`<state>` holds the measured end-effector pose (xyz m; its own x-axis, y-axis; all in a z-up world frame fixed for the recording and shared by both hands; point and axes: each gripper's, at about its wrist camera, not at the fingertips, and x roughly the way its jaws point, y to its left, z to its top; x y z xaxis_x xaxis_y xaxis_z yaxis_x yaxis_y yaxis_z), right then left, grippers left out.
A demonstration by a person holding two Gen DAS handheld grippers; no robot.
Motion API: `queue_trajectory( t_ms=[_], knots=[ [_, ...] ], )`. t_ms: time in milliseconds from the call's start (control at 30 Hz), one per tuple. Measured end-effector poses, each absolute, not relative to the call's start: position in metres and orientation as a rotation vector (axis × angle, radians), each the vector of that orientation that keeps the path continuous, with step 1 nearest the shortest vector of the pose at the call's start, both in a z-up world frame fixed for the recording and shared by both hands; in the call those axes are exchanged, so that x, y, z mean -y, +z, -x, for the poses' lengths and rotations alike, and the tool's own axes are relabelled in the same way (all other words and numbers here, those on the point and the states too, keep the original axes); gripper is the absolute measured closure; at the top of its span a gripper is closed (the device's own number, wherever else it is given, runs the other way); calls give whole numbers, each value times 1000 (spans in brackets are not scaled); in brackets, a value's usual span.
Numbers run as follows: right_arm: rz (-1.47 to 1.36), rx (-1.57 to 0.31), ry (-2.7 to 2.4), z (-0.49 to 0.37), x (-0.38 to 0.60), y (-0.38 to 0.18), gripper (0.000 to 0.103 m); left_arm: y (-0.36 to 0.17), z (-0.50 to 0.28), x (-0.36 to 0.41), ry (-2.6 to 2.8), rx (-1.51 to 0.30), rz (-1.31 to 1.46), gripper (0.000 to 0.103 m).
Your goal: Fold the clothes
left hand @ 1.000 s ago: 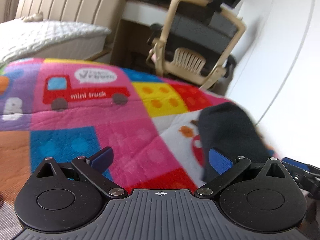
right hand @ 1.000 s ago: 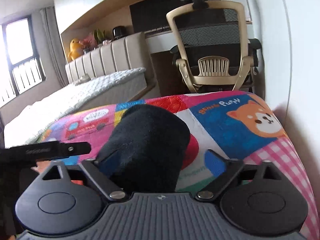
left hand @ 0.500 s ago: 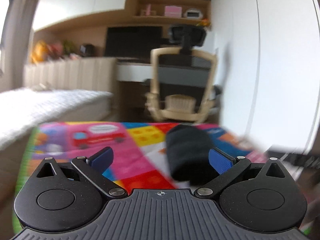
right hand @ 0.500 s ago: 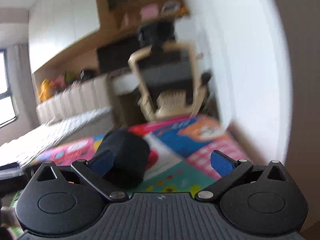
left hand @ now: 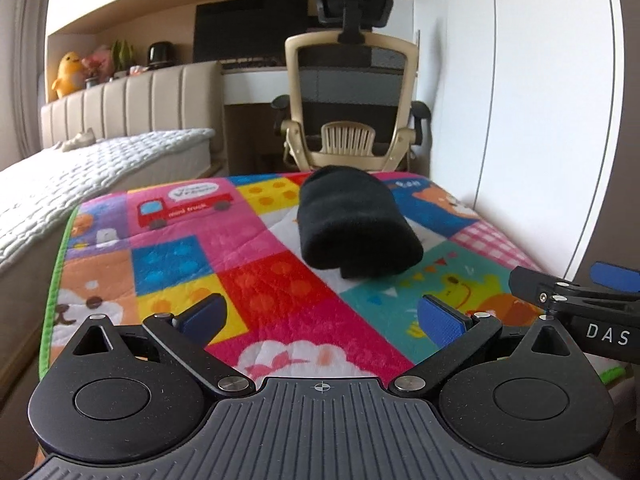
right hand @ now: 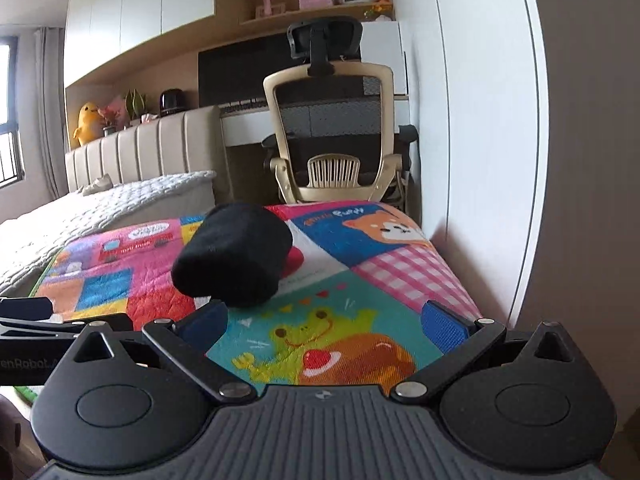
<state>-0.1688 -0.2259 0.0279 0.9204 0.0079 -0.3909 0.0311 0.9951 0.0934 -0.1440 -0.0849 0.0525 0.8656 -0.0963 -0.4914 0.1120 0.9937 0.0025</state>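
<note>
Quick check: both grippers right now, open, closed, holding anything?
Left gripper: open, holding nothing.
Right gripper: open, holding nothing; the black garment lies folded on the mat, ahead of it.

So the bench is covered by a colorful kids' play mat (left hand: pixel 256 240) with a truck, blocks, a fox and a frog printed on it. A folded black garment (left hand: pixel 356 228) sits on the mat, center-right in the left wrist view, center-left (right hand: pixel 236 256) in the right wrist view.
</note>
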Motion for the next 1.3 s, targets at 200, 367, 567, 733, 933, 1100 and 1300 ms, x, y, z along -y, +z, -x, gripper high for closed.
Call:
queue_trajectory(
  t_ms=[200,367,567,733,933,1100,1300],
  knots=[
    [-97,-433,4,172,223,25,0,49,149,79,-99,-535,-14,0],
    [-81,-438,-4,172,220,26,0,51,150,78,-95,-540,-12,0],
    [-82,-437,-6,174,221,26,0,51,151,79,-99,-545,-9,0],
    [-77,-436,-5,176,221,26,0,51,153,79,-98,-544,-10,0],
    [-71,-438,4,176,220,26,0,49,151,78,-84,-552,-11,0],
    [-61,-443,27,177,216,25,0,47,148,75,-60,-565,-4,0],
    [-59,-443,18,176,215,25,0,46,148,74,-61,-569,0,0]
  ],
)
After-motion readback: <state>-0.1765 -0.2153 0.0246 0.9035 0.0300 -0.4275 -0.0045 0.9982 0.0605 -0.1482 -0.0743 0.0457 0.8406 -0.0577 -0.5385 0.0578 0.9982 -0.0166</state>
